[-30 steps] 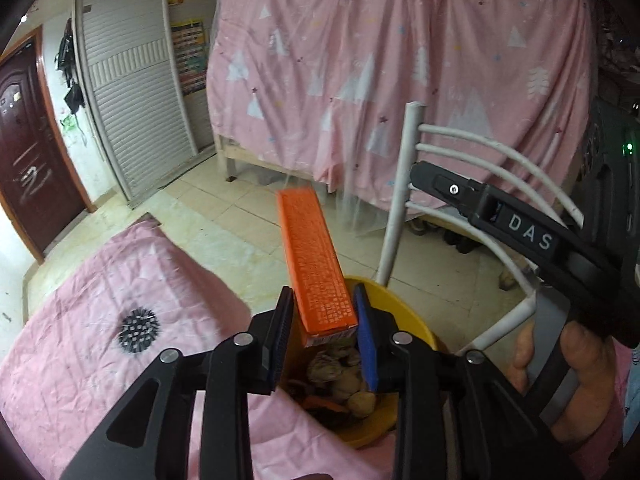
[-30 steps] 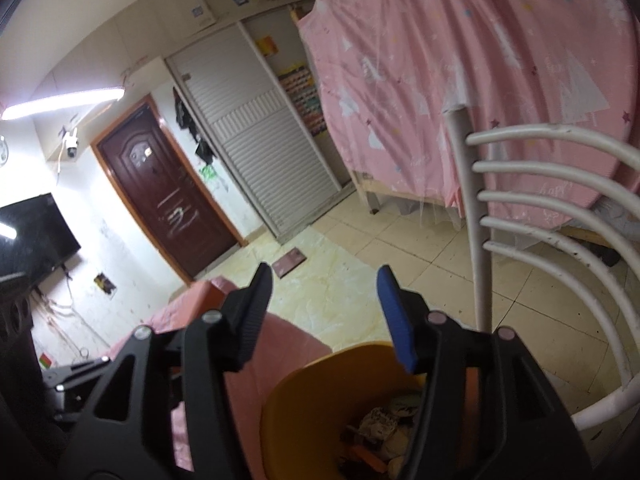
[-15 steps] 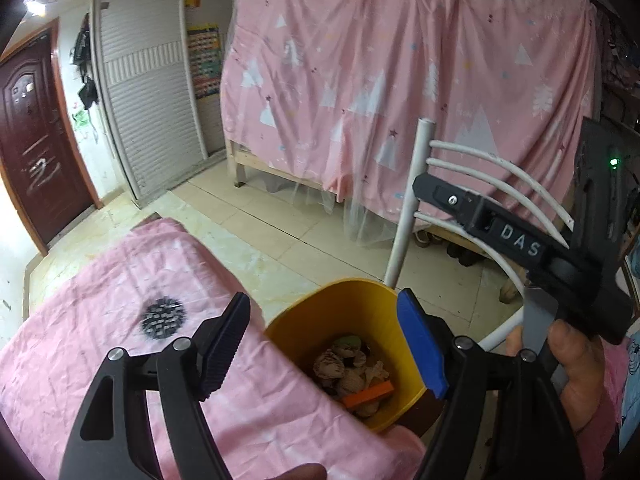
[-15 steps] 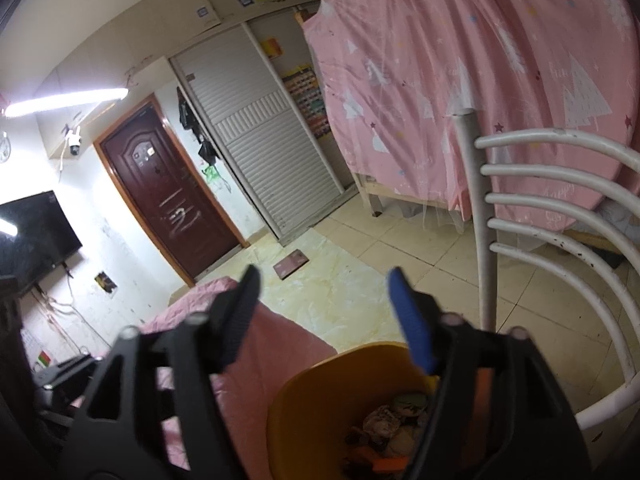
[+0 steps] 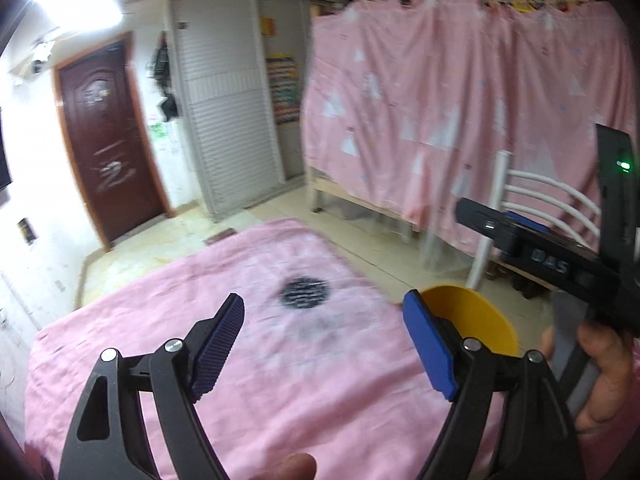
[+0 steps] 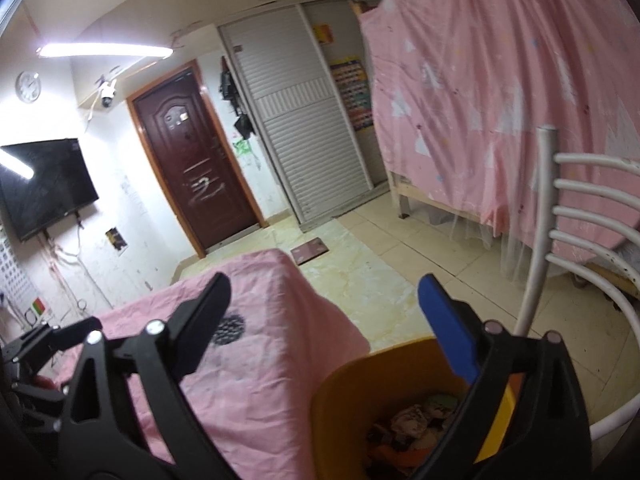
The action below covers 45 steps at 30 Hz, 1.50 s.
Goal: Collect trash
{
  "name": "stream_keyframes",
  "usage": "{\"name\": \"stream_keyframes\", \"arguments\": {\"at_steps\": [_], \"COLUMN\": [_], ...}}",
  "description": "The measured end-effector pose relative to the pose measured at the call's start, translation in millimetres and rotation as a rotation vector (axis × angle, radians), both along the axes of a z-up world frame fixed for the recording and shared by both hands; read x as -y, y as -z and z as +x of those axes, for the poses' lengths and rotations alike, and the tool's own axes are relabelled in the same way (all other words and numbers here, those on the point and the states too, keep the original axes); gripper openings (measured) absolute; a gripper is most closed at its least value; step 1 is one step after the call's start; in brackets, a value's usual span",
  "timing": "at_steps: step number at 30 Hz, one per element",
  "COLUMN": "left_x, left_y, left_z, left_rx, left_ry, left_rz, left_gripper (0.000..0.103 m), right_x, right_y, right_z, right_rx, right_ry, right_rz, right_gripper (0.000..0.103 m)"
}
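A yellow bin (image 6: 352, 392) stands by the right edge of the pink-covered table (image 6: 264, 380). It holds crumpled trash (image 6: 408, 420) and an orange box (image 6: 408, 458). My right gripper (image 6: 325, 305) hovers above the bin's near rim, its jaws opening with nothing between them. My left gripper (image 5: 323, 338) is over the pink cloth (image 5: 280, 380), left of the bin (image 5: 476, 320); its jaws are opening too and are empty. A dark round spiky thing (image 5: 304, 292) lies on the cloth beyond the left gripper and also shows in the right wrist view (image 6: 230, 328).
A white metal chair (image 6: 560, 240) stands right of the bin. Behind it hangs a pink curtain (image 5: 460, 120) over a bed frame. Tiled floor (image 6: 420, 248), a brown door (image 6: 192, 168) and a grey shutter cupboard (image 6: 304, 128) lie farther off. A hand (image 5: 600, 368) holds the right gripper's body (image 5: 532, 252).
My left gripper let go of the orange box, which now lies in the bin. Both grippers opened wide and swung left, from over the bin toward the table.
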State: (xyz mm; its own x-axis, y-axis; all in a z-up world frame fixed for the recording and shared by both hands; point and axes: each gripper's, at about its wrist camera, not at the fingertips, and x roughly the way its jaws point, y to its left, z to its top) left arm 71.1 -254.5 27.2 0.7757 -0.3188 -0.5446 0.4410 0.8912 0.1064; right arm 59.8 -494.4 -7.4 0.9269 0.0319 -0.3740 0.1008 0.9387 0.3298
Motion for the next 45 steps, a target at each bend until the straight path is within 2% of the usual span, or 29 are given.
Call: {"name": "stream_keyframes", "arguments": {"at_steps": [4, 11, 21, 30, 37, 45], "left_x": [-36.2, -97.7, -165.5, -201.8, -211.3, -214.0], "left_y": [-0.5, 3.4, 12.1, 26.4, 42.2, 47.1], "left_z": [5.9, 18.9, 19.6, 22.5, 27.9, 28.2], "left_rx": [0.024, 0.024, 0.024, -0.006, -0.047, -0.056], "left_ry": [-0.122, -0.295, -0.439, -0.514, -0.534, -0.531], "left_rz": [-0.02, -0.05, -0.063, -0.089, -0.104, -0.109], "left_gripper": [0.075, 0.075, 0.075, 0.075, 0.075, 0.075], "right_x": [-34.7, -87.1, -154.0, -188.1, -186.2, -183.5], "right_y": [-0.9, 1.4, 7.0, 9.5, 10.1, 11.6], "right_z": [5.7, 13.5, 20.9, 22.2, 25.9, 27.9], "right_rx": [0.0, -0.018, -0.028, -0.02, -0.033, -0.038], "right_ry": [-0.044, -0.14, -0.299, -0.382, -0.385, -0.381], "right_rz": [-0.072, -0.117, -0.144, -0.182, -0.169, -0.157], "right_gripper": [0.097, 0.097, 0.097, 0.097, 0.097, 0.097]}}
